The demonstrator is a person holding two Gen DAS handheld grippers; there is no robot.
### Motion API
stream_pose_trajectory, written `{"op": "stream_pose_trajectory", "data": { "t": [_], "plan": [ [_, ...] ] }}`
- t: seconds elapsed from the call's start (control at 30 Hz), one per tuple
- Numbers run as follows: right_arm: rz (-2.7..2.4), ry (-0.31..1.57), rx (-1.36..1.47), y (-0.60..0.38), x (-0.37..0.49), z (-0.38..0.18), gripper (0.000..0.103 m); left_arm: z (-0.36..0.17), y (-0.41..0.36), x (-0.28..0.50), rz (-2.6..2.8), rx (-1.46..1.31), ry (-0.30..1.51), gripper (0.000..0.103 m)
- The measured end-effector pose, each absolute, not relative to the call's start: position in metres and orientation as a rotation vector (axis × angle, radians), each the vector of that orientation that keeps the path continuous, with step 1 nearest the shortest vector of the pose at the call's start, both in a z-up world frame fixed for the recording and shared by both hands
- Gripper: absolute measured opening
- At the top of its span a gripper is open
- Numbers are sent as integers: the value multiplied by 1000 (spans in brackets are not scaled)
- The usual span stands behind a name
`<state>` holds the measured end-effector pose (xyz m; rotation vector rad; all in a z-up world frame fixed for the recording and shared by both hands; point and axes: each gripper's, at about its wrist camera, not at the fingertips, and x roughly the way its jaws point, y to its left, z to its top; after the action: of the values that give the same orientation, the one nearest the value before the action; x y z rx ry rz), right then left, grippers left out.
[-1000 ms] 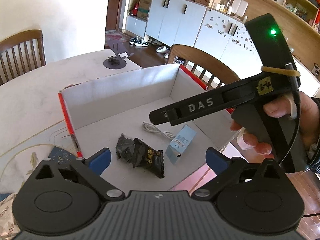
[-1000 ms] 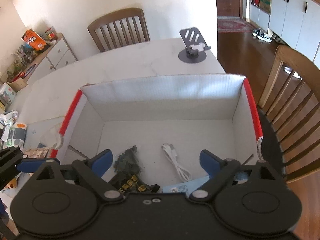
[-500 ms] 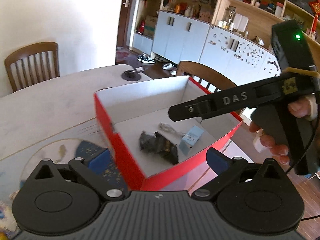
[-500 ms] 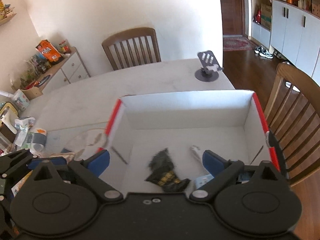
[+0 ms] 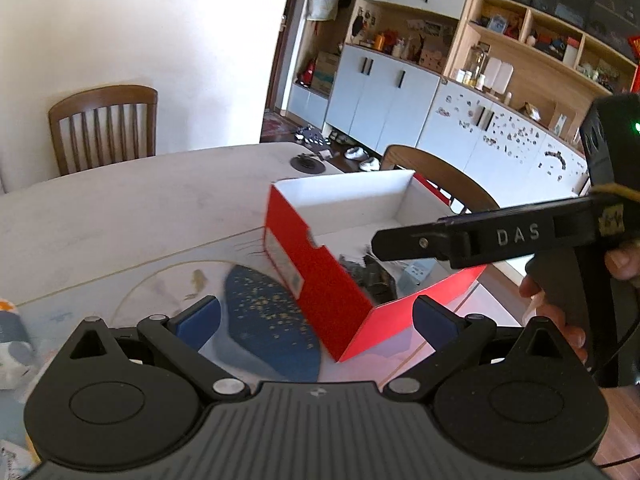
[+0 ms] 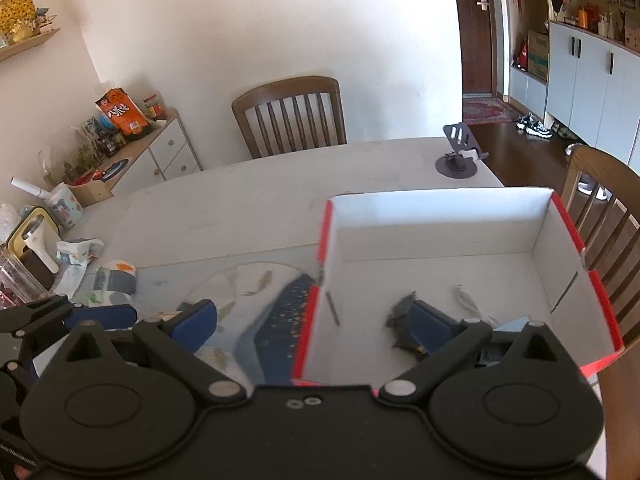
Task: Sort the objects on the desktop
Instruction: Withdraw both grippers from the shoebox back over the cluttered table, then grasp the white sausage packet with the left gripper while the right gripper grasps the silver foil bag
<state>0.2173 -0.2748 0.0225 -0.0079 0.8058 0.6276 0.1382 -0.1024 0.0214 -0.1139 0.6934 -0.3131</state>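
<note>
Red cardboard box (image 5: 320,280), crinkled black packet (image 6: 404,320) inside; both grippers' blue-padded fingers (image 5: 198,316) wide apart, empty.

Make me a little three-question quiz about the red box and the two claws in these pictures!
1. True or false: the red box is lying upside down.
2. What is inside the box? A) a black snack packet B) a banana C) a toy car
3. Fill in: the left claw and the right claw are both ____ and hold nothing.

Key:
1. False; its open top faces up and it rests on the table.
2. A.
3. Open.
</note>
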Motion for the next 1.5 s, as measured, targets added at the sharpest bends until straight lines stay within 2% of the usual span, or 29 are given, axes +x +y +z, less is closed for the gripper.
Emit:
{"op": "stream_pose_trajectory", "data": {
  "t": [0.7, 1.5],
  "plan": [
    [668, 761, -49, -197, 152, 19, 102, 17, -2, 77, -182, -133, 658, 103],
    [717, 813, -166, -121, 140, -18, 100, -45, 105, 41, 25, -230, 782, 102]
  ]
}}
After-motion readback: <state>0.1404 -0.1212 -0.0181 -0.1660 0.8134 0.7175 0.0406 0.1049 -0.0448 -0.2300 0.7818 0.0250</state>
